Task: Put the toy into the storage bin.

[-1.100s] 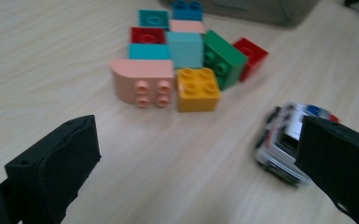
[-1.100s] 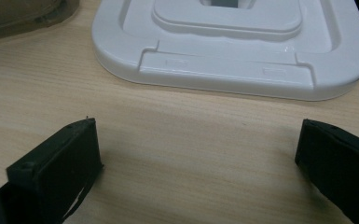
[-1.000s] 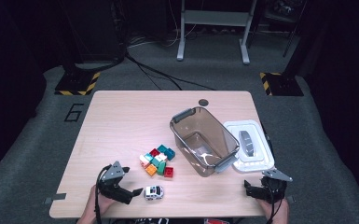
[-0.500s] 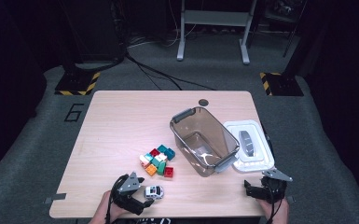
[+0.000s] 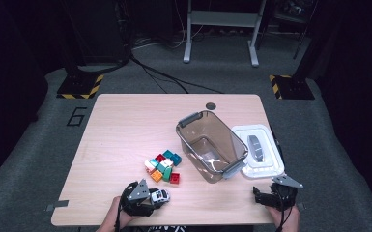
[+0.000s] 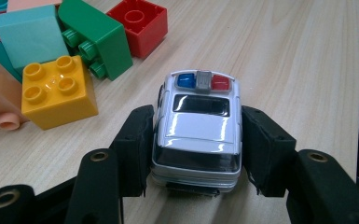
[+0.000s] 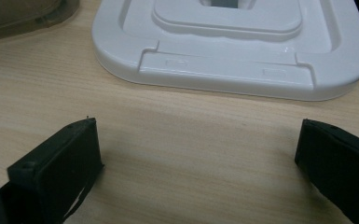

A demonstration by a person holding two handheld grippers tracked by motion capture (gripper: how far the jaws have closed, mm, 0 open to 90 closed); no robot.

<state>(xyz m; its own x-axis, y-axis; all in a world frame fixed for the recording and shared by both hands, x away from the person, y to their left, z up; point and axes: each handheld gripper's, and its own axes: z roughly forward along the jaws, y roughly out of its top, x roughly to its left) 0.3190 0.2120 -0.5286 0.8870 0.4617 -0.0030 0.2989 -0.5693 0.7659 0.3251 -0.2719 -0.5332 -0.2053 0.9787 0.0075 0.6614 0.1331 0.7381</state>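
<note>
I have the left gripper (image 6: 196, 144) straddling the car (image 6: 198, 135), a small white police toy near the table's (image 5: 125, 125) front edge, just on my side of the bricks (image 5: 163, 166). In the left gripper view its light bar points away from me and its near end sits deep between the jaws, so its long axis runs straight along the gripper's own line. That is the relation I care about: the jaws bear on the two long flanks, not on nose and tail.

The jaws have just been closing with the car between them. The left pad looks to be against the door side; the right pad is at the other flank, perhaps with a sliver of gap (hard to call from here). I read it as a grasp on the car just made or nearly so.

From the high view the car (image 5: 159, 195) pokes out of the left gripper (image 5: 147, 199) toward the bin (image 5: 212, 145), which stands open, well apart to the right and farther back, its lid (image 5: 258, 150) lying beside it.

The right gripper (image 5: 263, 197) rests at the front right corner, just short of the lid (image 7: 233, 42), jaws spread wide and holding nothing. The left hand is plainly the nearer one to the car; I judge that the lift belongs to it.
</note>
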